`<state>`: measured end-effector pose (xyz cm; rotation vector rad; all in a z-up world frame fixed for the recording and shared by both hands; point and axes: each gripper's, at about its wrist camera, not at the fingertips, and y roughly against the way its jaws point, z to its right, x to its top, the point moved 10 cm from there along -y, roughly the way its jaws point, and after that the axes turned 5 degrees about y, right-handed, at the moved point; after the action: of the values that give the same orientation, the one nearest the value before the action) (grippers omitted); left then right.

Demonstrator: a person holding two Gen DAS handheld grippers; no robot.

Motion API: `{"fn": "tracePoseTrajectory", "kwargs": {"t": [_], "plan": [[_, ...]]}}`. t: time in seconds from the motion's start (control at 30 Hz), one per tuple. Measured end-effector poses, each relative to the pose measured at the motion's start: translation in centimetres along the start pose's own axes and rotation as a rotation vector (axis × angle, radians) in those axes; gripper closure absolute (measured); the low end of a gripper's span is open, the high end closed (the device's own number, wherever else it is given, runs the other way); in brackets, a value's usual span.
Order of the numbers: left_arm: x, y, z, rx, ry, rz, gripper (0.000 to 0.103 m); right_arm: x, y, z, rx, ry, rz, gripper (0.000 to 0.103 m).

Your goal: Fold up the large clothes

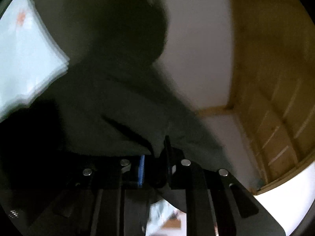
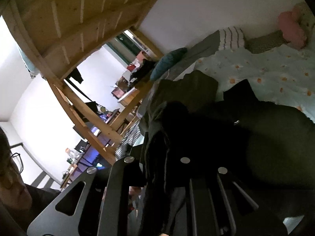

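Step in hand: lift-and-spread. The left gripper (image 1: pixel 155 155) has its jaws pinched shut on an edge of the dark green garment (image 1: pixel 118 102); the right gripper (image 2: pixel 155 157) is likewise clamped on bunched cloth, prob. the same garment (view is dark). It hangs off both grippers over the floral bed (image 2: pixel 275 72). Next: pull apart, lay flat. Count: 1 garment, 2 grippers.
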<state>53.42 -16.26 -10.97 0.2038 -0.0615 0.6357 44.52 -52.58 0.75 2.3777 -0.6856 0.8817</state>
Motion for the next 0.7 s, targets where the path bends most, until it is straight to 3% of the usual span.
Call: {"fn": "tracePoseTrajectory", "kwargs": {"t": [0.07, 0.13, 0.2, 0.3, 0.33, 0.37, 0.4, 0.43, 0.47, 0.5, 0.53, 0.57, 0.63, 0.7], "plan": [[1.7, 1.2, 1.3, -0.004, -0.056, 0.061, 0.088, 0.0, -1.6, 2.8, -0.005, -0.034, -0.013, 0.089], [2.8, 2.7, 1.5, 0.039, -0.118, 0.106, 0.088, -0.9, -4.4, 7.8, -0.044, -0.109, -0.055, 0.089], [3.3, 1.7, -0.8, 0.154, -0.152, 0.107, 0.088, -3.2, -7.2, 13.7, -0.119, -0.205, -0.131, 0.088], [1.7, -0.6, -6.7, 0.389, -0.233, 0.044, 0.087, -8.5, -10.0, 22.6, -0.35, -0.326, -0.289, 0.078], [1.4, -0.7, -8.4, 0.437, -0.266, 0.026, 0.079, -10.1, -10.0, 24.7, -0.412, -0.359, -0.321, 0.077], [0.0, -0.8, -9.6, 0.489, -0.302, 0.034, 0.057, -10.6, -10.0, 25.2, -0.392, -0.388, -0.306, 0.077], [-0.9, -0.6, -9.7, 0.492, -0.318, 0.051, 0.044, -10.7, -9.4, 25.1, -0.35, -0.408, -0.27, 0.074], [-1.8, -0.3, -9.3, 0.485, -0.332, 0.072, 0.022, -10.7, -8.9, 25.0, -0.353, -0.398, -0.262, 0.067], [-2.9, 0.4, -8.7, 0.484, -0.356, 0.109, 0.019, -10.6, -7.9, 24.6, -0.372, -0.37, -0.254, 0.064], [-3.9, 1.0, -7.7, 0.473, -0.384, 0.136, 0.019, -10.2, -6.7, 24.3, -0.396, -0.345, -0.242, 0.048], [-4.9, 1.5, -5.9, 0.437, -0.424, 0.162, 0.018, -9.8, -5.5, 24.2, -0.43, -0.327, -0.226, 0.022], [-5.7, 1.8, -3.5, 0.403, -0.491, 0.196, 0.012, -8.9, -3.4, 24.2, -0.534, -0.283, -0.184, 0.012], [-6.2, 1.5, 1.0, 0.397, -0.664, 0.276, 0.005, -7.2, -0.3, 23.2, -0.724, -0.15, -0.127, 0.007], [-5.2, -0.6, 3.7, 0.458, -0.82, 0.301, 0.005, -5.5, 0.6, 20.8, -0.849, -0.007, -0.118, 0.005]]}}
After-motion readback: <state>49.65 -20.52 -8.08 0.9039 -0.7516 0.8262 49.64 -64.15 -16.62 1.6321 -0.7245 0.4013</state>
